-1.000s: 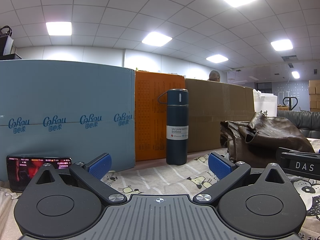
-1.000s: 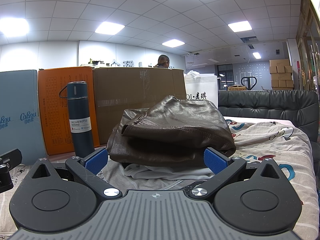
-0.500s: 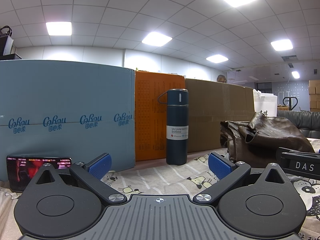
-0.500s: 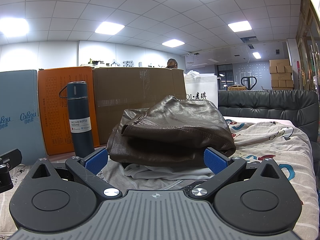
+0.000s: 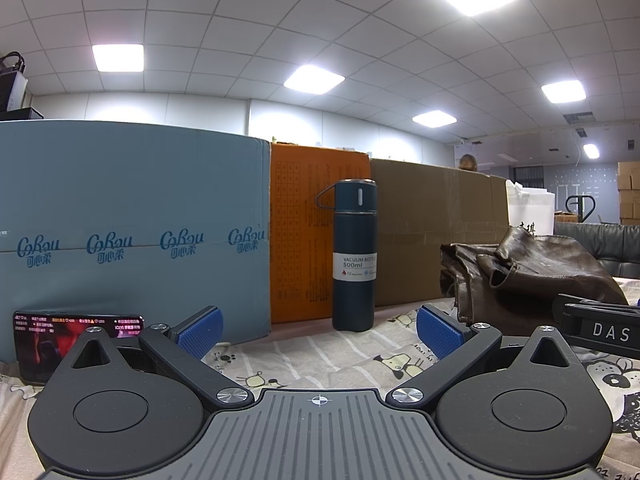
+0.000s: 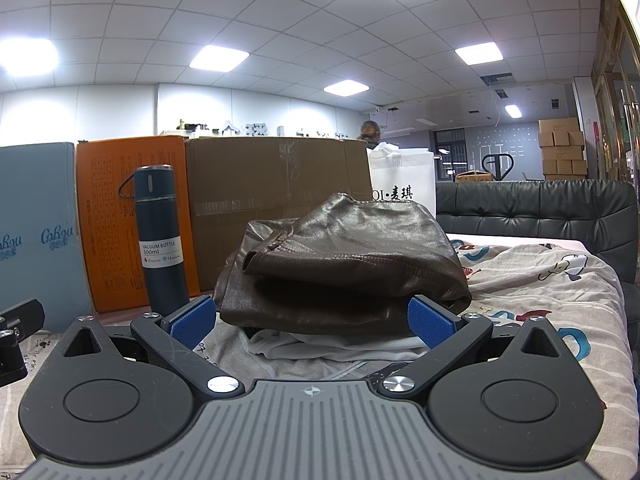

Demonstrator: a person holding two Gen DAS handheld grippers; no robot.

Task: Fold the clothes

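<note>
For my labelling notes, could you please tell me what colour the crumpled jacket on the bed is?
Dark brown, leather-like jacket; clearest in the right wrist view.

My left gripper [image 5: 318, 330] sits low and level, its blue pads spread wide with nothing between them. My right gripper [image 6: 312, 318] matches it, jaws apart and empty.
</note>
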